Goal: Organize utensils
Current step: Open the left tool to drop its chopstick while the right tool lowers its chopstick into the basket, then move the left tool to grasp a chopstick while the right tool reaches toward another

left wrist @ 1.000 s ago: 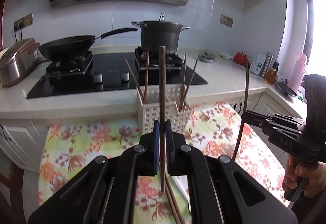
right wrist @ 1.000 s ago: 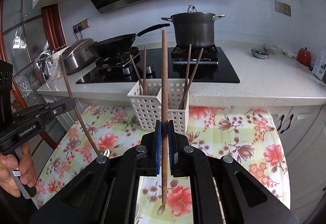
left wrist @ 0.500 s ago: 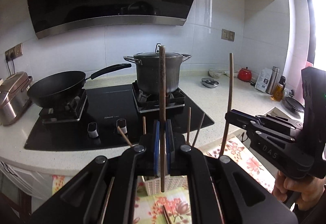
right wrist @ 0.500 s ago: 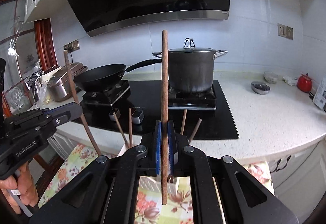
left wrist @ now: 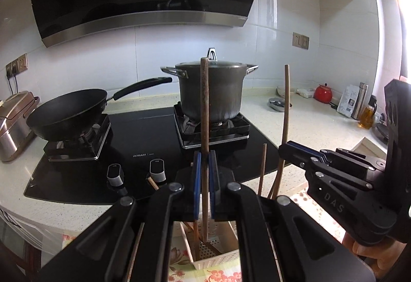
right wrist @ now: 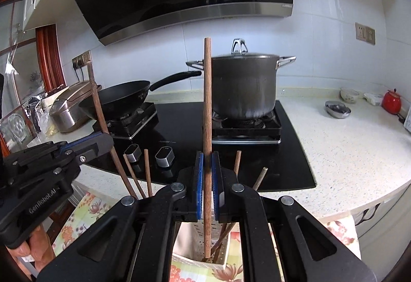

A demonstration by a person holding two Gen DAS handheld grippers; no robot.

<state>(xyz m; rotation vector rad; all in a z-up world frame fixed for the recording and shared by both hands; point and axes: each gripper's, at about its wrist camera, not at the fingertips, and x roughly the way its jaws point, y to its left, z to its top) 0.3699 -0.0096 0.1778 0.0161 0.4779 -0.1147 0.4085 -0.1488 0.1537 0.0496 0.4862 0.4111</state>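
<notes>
Both grippers tilt slightly downward over the white basket (left wrist: pixel 215 260) by the worktop's (right wrist: pixel 346 153) front edge. The left gripper (left wrist: pixel 204 174) fingers are clamped on an upright chopstick (left wrist: pixel 204 112); the right gripper (right wrist: pixel 207 179) fingers pinch another chopstick (right wrist: pixel 207 107), its tip inside the basket.

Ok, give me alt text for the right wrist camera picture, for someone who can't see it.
The right gripper is shut on an upright wooden chopstick, its lower end in a white basket that holds more chopsticks. At the left, the left gripper holds another chopstick. Behind stand a black stove, a lidded pot and a frying pan.
</notes>
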